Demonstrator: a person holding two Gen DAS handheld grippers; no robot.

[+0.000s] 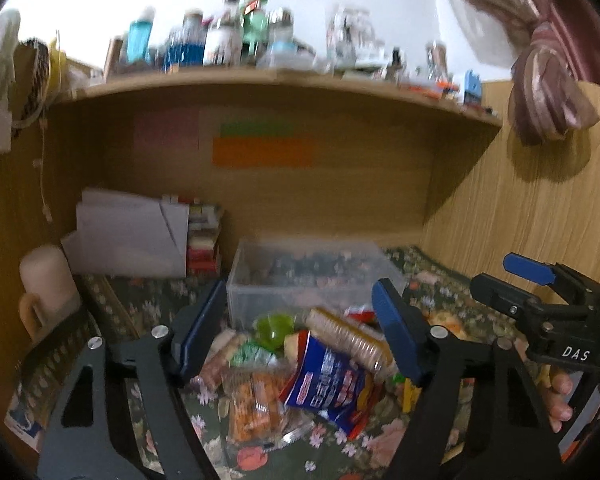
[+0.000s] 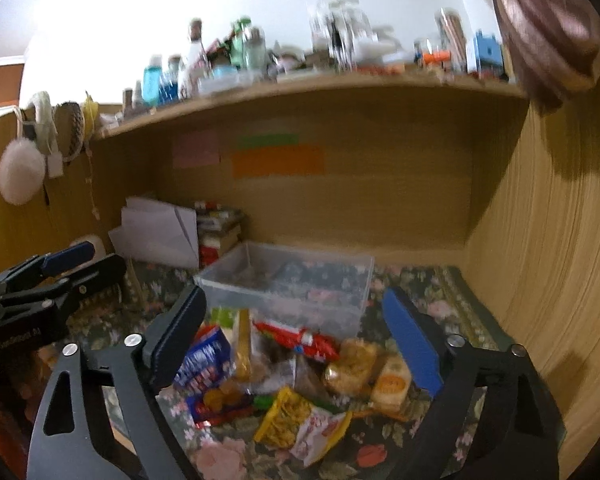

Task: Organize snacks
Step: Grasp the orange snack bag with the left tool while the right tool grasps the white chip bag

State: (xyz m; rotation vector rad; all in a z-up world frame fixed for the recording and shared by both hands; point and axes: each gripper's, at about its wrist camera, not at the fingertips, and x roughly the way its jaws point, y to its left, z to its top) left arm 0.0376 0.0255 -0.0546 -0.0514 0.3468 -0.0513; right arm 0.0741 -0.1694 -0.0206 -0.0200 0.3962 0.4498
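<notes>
Snacks [image 2: 284, 380] lie heaped before the clear bin [image 2: 288, 288]; both tools gape, gripping nothing.

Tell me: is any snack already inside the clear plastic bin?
No: the clear bin looks empty, while the snacks lie piled on the tablecloth before it.

A clear, frosted-looking plastic bin [image 2: 288, 284] sits on a matt floral cloth [image 2: 432, 304] over the counter. Glossy, crinkled blue snack wrapper [image 1: 332, 388]. Surrounding matt wood-grain panels [image 2: 548, 240], possibly laminate. Black gripper arms with smooth blue pads [image 2: 412, 344].
</notes>
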